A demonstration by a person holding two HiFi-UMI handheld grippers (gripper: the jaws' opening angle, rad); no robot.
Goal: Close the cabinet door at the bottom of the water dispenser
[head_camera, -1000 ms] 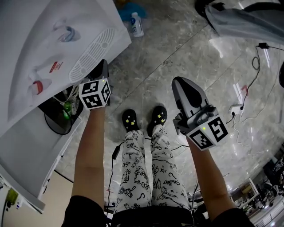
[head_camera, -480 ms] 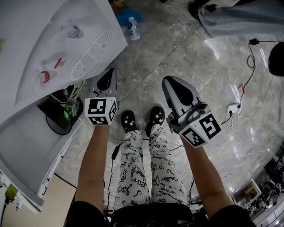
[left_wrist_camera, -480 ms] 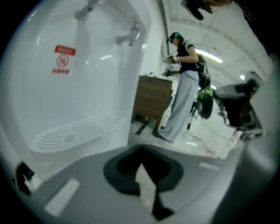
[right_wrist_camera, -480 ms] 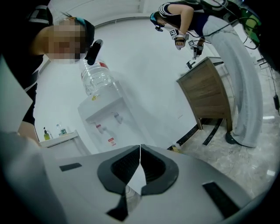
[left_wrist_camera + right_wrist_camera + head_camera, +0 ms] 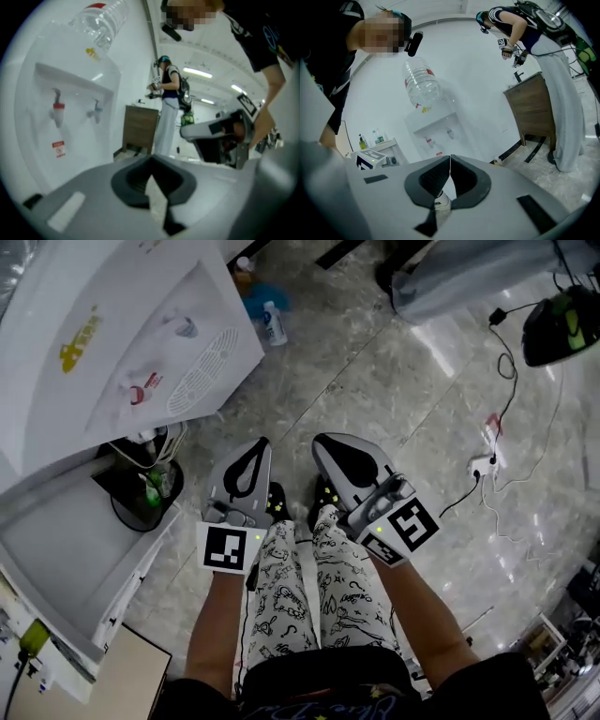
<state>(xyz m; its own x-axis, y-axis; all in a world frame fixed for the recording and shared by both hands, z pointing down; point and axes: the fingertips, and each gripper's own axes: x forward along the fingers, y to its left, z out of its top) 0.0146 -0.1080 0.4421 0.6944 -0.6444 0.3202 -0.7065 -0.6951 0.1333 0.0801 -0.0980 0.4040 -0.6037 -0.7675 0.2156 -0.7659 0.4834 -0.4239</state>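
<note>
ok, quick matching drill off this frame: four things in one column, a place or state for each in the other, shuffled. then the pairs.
Things:
1. left gripper
2. plastic bottle
3. red tap
4. power strip

Places or states:
a. on the floor, off to the person's right
b. shut and empty, held low in front of the legs
c. on the front of the water dispenser, beside the blue tap
d. on the floor just past the dispenser

Pairs: 1-b, 2-d, 3-c, 4-a
</note>
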